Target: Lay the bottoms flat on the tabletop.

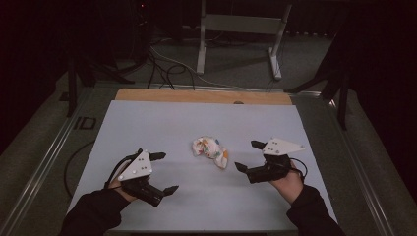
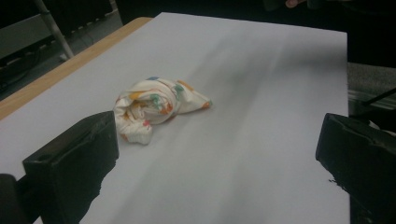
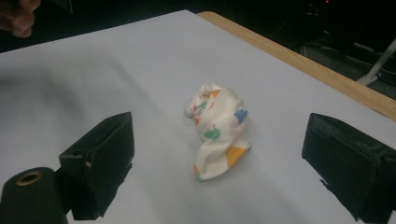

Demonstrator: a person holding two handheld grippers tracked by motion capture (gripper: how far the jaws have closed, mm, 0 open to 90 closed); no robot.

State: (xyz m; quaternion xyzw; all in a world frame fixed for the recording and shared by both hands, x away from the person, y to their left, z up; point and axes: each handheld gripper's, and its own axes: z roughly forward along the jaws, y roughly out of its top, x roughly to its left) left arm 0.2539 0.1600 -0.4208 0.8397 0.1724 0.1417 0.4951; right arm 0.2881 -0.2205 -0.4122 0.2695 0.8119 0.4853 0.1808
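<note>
A crumpled white cloth (image 1: 210, 151) with coloured spots lies bunched near the middle of the pale sheet (image 1: 162, 123). My left gripper (image 1: 164, 172) hovers to its left, jaws wide open and empty, pointing toward it. My right gripper (image 1: 249, 155) sits just right of the cloth, also open and empty. In the left gripper view the cloth (image 2: 154, 107) lies ahead of the left gripper (image 2: 219, 163), closer to its left jaw. In the right gripper view the cloth (image 3: 217, 130) lies ahead between the spread jaws of the right gripper (image 3: 233, 172), untouched.
The sheet covers a table with a wooden strip (image 1: 201, 96) along its far edge. Beyond stand a metal table frame (image 1: 241, 34) and loose cables (image 1: 164, 69) on the floor. Dark stands flank the table on both sides.
</note>
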